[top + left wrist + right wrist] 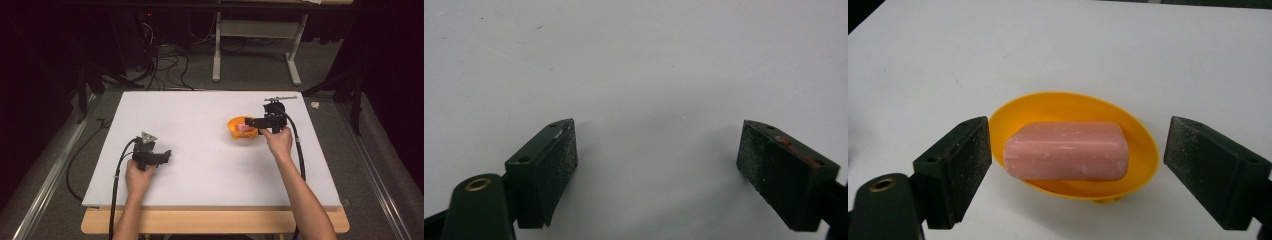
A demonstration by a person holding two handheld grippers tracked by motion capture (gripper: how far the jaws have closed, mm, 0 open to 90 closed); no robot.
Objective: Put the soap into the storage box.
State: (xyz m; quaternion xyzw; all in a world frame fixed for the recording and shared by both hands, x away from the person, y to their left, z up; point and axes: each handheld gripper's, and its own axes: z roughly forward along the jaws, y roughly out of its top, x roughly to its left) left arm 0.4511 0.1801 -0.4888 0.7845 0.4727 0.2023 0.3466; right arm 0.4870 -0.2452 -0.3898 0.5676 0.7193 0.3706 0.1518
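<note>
A pink bar of soap (pixel 1067 150) lies in a yellow-orange oval dish (pixel 1143 145) on the white table. In the high view the dish (pixel 235 131) sits right of centre with the soap (pixel 243 128) in it. My right gripper (pixel 1078 165) is open, its jaws standing wide on either side of the dish and soap without touching them; from above the right gripper (pixel 253 123) hovers at the dish's right edge. My left gripper (pixel 656 160) is open over bare table, with nothing between its jaws; in the high view the left gripper (pixel 166 156) is at the near left.
The white board (pixel 200 150) rests on a wooden table whose front edge (pixel 215 222) is near the person. Cables and a table frame (pixel 255 45) lie on the floor beyond the far edge. Metal rails run along both sides.
</note>
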